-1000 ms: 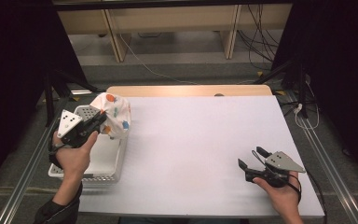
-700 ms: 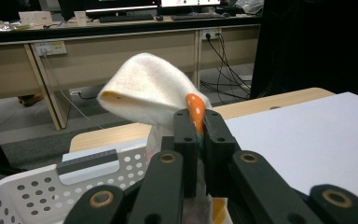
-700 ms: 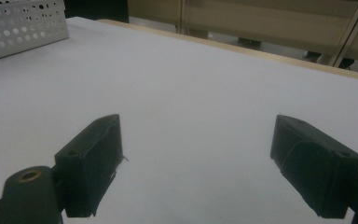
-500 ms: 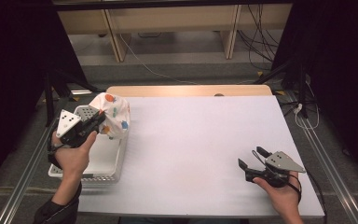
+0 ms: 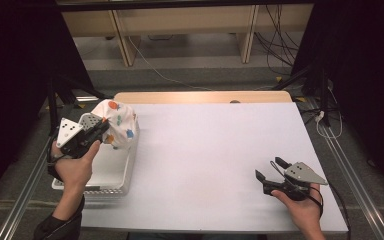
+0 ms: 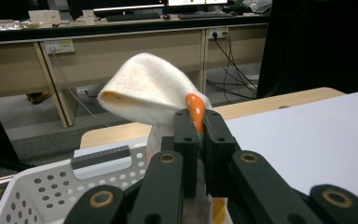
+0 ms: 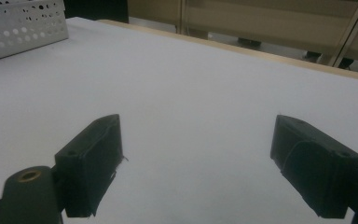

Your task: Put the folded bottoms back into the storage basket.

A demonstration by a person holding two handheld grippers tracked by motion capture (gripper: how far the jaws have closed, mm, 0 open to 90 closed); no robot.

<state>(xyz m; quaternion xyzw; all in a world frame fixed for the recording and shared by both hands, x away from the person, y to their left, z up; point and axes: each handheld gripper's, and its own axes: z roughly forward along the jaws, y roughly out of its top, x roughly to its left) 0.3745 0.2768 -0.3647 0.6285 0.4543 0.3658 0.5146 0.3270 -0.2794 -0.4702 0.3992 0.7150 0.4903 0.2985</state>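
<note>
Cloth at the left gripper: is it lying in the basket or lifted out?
Lifted. The left gripper is shut on the cloth, which hangs bunched above the basket rim, not spread flat.

A wooden desk with a keyboard stands beyond the white table, cables trailing underneath.
</note>
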